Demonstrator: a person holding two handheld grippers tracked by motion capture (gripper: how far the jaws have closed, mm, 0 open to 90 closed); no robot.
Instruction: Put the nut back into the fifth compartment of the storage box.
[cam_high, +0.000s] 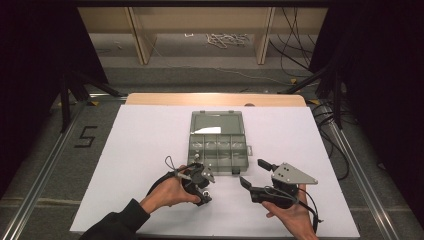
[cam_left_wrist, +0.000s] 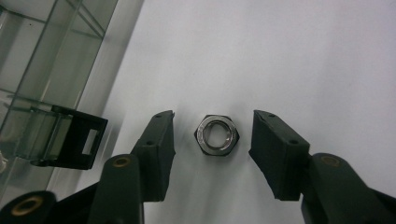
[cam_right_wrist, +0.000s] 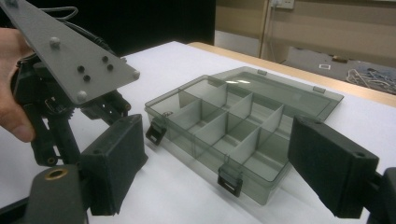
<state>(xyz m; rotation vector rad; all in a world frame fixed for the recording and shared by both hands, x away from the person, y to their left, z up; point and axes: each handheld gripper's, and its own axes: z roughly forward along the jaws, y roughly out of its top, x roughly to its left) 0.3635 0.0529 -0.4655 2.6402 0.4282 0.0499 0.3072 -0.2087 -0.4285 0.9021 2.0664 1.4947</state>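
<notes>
A clear compartment box lies open at the table's middle. The right gripper hangs spread and empty. The left gripper, spread, brackets a steel nut lying flat near the box's near-left corner. Small, hard, probably slippery, the nut is best pinched across opposite flats.
</notes>
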